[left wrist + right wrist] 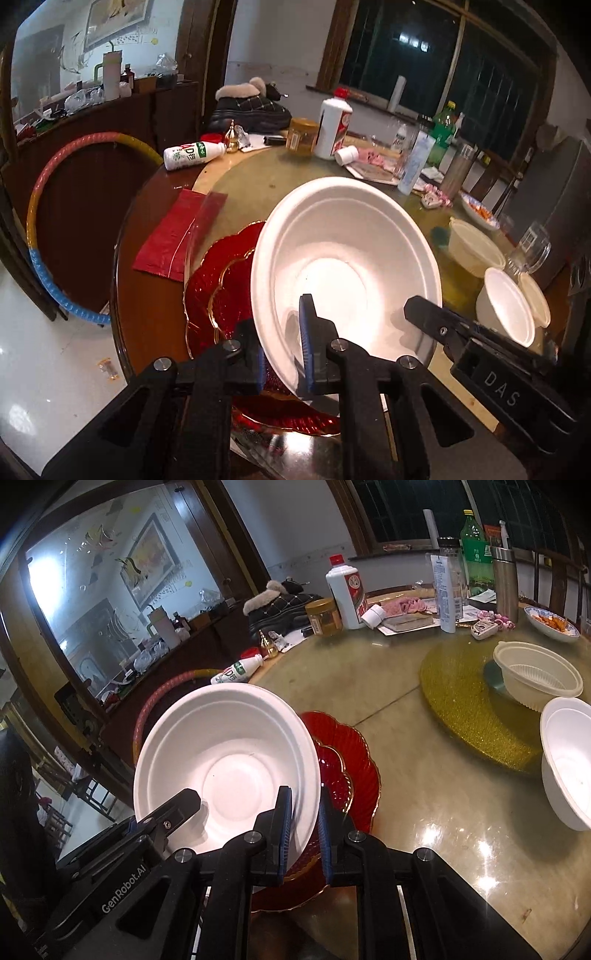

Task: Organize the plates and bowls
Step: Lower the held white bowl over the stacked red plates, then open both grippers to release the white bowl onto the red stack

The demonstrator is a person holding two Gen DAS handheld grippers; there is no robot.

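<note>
A large white foam bowl (347, 266) is held tilted above two stacked red glass plates (218, 291). My left gripper (282, 354) is shut on the bowl's near-left rim. My right gripper (304, 834) is shut on the bowl's (225, 764) right rim, and it shows at the right of the left wrist view (424, 314). The red plates (343, 771) lie on the table under the bowl. A smaller white foam bowl (569, 771) and a cream plastic bowl (535, 679) stand to the right.
A gold round mat (465, 701) lies under the cream bowl. Bottles, a jar (325, 616), a white liquor bottle (347, 594) and a dish of food (550, 622) crowd the far table side. A red packet (177, 236) lies left of the plates. A hoop (40, 229) leans beside the table.
</note>
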